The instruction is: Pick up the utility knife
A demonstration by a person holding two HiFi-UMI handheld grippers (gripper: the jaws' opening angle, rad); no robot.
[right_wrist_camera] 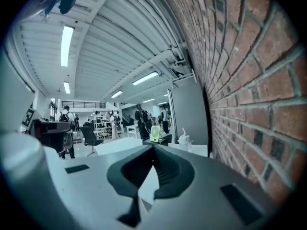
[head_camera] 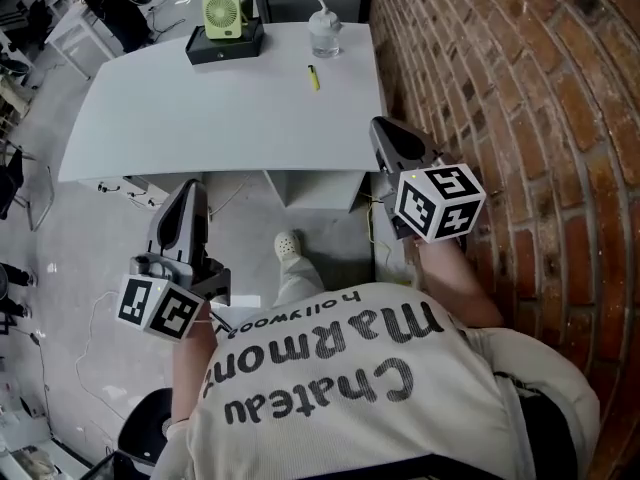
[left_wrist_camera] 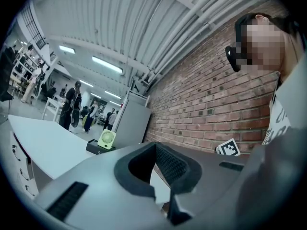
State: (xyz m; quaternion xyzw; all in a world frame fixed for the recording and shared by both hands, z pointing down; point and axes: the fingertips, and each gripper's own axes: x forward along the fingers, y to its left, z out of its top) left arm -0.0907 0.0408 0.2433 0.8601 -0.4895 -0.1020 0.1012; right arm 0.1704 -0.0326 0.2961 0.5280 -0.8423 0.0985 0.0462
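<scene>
item 1, left gripper (head_camera: 190, 190): held low at the left, short of the near edge of the white table (head_camera: 200, 118) and over the floor (head_camera: 80, 238). the left gripper view shows its two jaws pressed together at the tips with nothing between them. it is empty.

item 2, table contents, far side: a green fan (head_camera: 223, 15) stands on a black box (head_camera: 225, 46) at the far left-centre. a lidded cup (head_camera: 324, 36) stands at the far right.

item 3, utility knife (head_camera: 313, 77): small and yellow, lying flat on the bare tabletop in the far right part, between the black box and the lidded cup, nearer the cup and touching neither. its long axis runs nearly straight away from the person, the near end tipped slightly rightward. it is untouched and well apart from both grippers.

item 4, right gripper (head_camera: 386, 128): held at the table's near right corner, close along the brick wall (head_camera: 500, 88). the right gripper view shows its jaws closed tip to tip with nothing held.

finding: the knife lies ahead and left of the right gripper, and ahead and far right of the left one. the right gripper is judged the nearer. its jaws would have to part before reaching, and closing across the knife's narrow width looks the better fit, since its length runs roughly in line with the reach.
</scene>
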